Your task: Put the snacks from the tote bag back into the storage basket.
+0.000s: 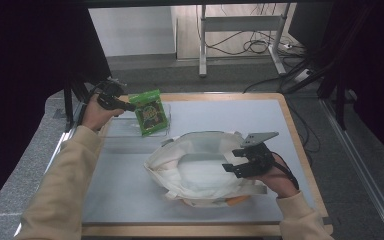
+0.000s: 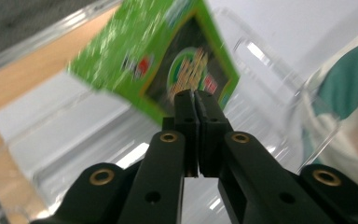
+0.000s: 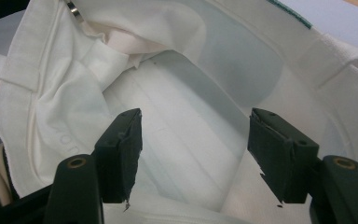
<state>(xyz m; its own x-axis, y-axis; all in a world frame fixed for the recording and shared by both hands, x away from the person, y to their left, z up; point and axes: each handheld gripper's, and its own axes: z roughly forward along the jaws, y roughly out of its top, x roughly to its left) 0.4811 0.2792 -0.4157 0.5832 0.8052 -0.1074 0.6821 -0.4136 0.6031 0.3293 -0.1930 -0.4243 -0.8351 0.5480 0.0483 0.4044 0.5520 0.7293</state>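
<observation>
A green snack packet (image 1: 151, 112) hangs tilted over a clear plastic tray (image 1: 125, 127) at the table's far left. My left gripper (image 1: 130, 106) is shut on the packet's edge. In the left gripper view the jaws (image 2: 196, 95) meet on the lower edge of the packet (image 2: 158, 56), above the tray (image 2: 98, 135). A white cloth tote bag (image 1: 195, 165) lies mid-table with its mouth gaping. My right gripper (image 1: 232, 161) stands open at the bag's right rim. In the right gripper view it (image 3: 196, 135) faces the bag's pale inside (image 3: 186, 70), with nothing pinched.
The grey table top (image 1: 130, 185) has a wooden border. Something orange (image 1: 237, 201) peeks out under the bag's near edge. Beyond the table stand desk legs (image 1: 202, 45) and loose cables (image 1: 255, 47) on the floor. Dark curtains flank both sides.
</observation>
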